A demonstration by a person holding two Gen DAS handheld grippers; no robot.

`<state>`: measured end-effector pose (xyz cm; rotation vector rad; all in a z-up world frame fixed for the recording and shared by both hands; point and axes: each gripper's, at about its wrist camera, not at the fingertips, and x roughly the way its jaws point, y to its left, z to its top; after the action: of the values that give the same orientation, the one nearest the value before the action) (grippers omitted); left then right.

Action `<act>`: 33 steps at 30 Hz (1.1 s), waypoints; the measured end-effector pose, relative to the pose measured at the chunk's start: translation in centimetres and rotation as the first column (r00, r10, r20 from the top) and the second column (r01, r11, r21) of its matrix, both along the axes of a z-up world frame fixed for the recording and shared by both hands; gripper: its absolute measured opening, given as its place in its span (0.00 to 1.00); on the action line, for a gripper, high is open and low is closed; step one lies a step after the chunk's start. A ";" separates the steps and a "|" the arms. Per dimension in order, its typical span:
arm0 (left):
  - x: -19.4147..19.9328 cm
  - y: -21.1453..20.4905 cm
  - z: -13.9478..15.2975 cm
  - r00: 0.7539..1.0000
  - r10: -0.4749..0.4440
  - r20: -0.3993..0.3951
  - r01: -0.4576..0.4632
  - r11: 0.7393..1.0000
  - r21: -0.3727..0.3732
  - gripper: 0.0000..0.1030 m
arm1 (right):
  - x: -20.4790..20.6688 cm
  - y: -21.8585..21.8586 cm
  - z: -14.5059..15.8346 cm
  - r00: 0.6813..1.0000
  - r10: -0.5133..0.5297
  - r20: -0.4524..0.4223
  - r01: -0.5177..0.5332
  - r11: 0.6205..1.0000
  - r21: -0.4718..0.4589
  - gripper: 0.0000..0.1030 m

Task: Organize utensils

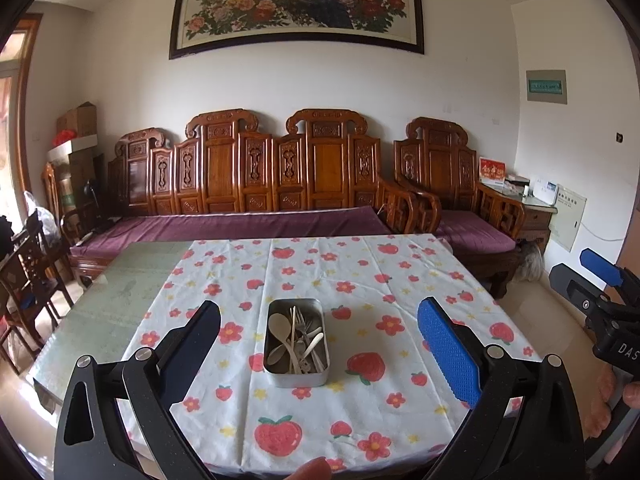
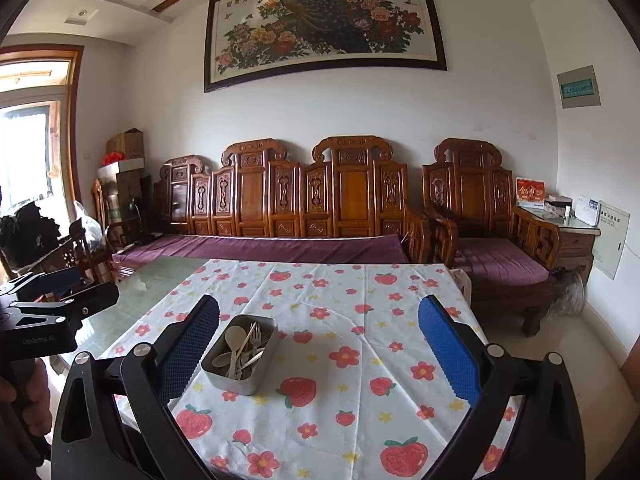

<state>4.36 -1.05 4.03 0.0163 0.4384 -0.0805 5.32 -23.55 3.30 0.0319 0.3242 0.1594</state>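
A rectangular metal tin (image 1: 297, 376) stands on the strawberry-print tablecloth (image 1: 360, 280). It holds several pale spoons and forks (image 1: 298, 340) jumbled together. My left gripper (image 1: 320, 320) is open and empty, held above the near table edge with the tin between its fingers in view. In the right wrist view the tin (image 2: 236, 378) sits low and left of centre with the utensils (image 2: 242, 350) inside. My right gripper (image 2: 320, 320) is open and empty, above the cloth (image 2: 360, 320) to the right of the tin. Each gripper shows in the other's view: the right gripper (image 1: 600, 280) and the left gripper (image 2: 60, 292).
The cloth covers the right part of a glass-topped table (image 1: 112, 304). A carved wooden sofa with purple cushions (image 1: 256, 224) runs behind the table. Wooden chairs (image 1: 28, 276) stand at the left. A side table (image 1: 536, 208) stands at the far right.
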 end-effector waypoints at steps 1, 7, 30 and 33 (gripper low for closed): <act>-0.1 -0.1 0.1 1.000 0.005 0.003 -0.005 1.000 0.002 0.93 | -0.1 -0.1 0.1 1.000 0.000 0.003 0.000 1.000 -0.001 0.97; -0.4 -0.2 0.4 1.000 0.018 0.007 -0.018 1.000 0.005 0.93 | -0.4 -0.1 0.2 1.000 0.001 0.010 -0.001 1.000 0.002 0.97; -0.6 -0.1 0.1 0.999 0.029 0.013 -0.029 1.000 0.005 0.93 | -0.2 0.4 -0.3 1.000 0.004 0.008 -0.004 1.000 0.001 0.97; -0.7 -0.1 0.1 0.999 0.030 0.013 -0.030 1.000 0.007 0.93 | -0.2 0.4 -0.3 1.000 0.003 0.007 -0.003 1.000 0.001 0.97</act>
<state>3.69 -1.13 4.13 0.0175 0.4256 -0.0491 5.11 -23.15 3.00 0.0322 0.3168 0.1631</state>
